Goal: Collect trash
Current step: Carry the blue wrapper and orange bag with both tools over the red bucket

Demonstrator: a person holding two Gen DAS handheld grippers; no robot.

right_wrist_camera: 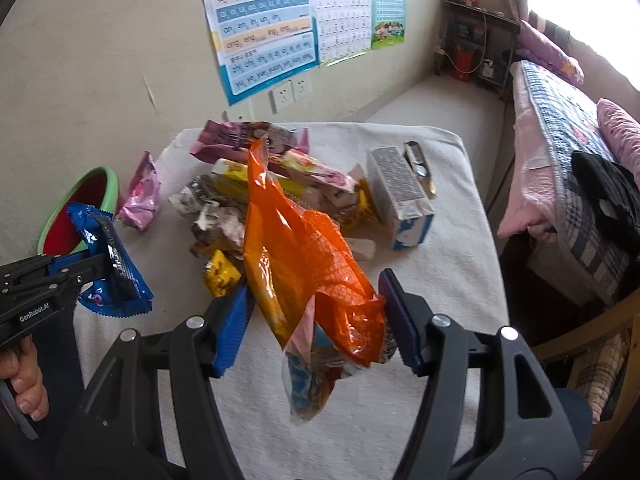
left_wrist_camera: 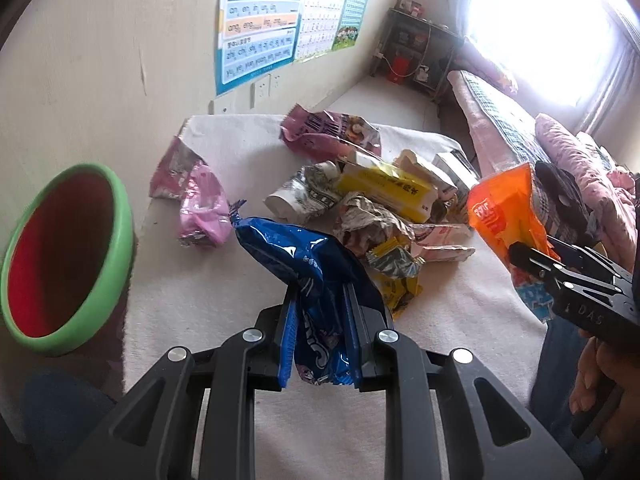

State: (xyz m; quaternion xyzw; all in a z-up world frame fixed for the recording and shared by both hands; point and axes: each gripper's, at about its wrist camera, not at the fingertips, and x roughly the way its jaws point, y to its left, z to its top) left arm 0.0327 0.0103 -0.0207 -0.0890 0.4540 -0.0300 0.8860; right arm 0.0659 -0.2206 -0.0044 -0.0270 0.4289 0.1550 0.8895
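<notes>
My left gripper (left_wrist_camera: 320, 304) is shut on a blue snack wrapper (left_wrist_camera: 308, 268) and holds it above the white cloth-covered table (left_wrist_camera: 224, 296); it also shows in the right wrist view (right_wrist_camera: 108, 256). The green bin with a red inside (left_wrist_camera: 60, 256) stands at the table's left edge. My right gripper (right_wrist_camera: 316, 300) holds an orange snack bag (right_wrist_camera: 304, 264) between its blue pads (right_wrist_camera: 232, 320), with the jaws wide around the crumpled bag. A pile of wrappers and cartons (left_wrist_camera: 376, 200) lies on the table's middle.
A pink wrapper (left_wrist_camera: 200, 200) lies near the bin. A white-and-blue carton (right_wrist_camera: 400, 196) lies at the table's right. A bed with pink bedding (right_wrist_camera: 560, 128) stands to the right. Posters (right_wrist_camera: 260, 20) hang on the wall behind.
</notes>
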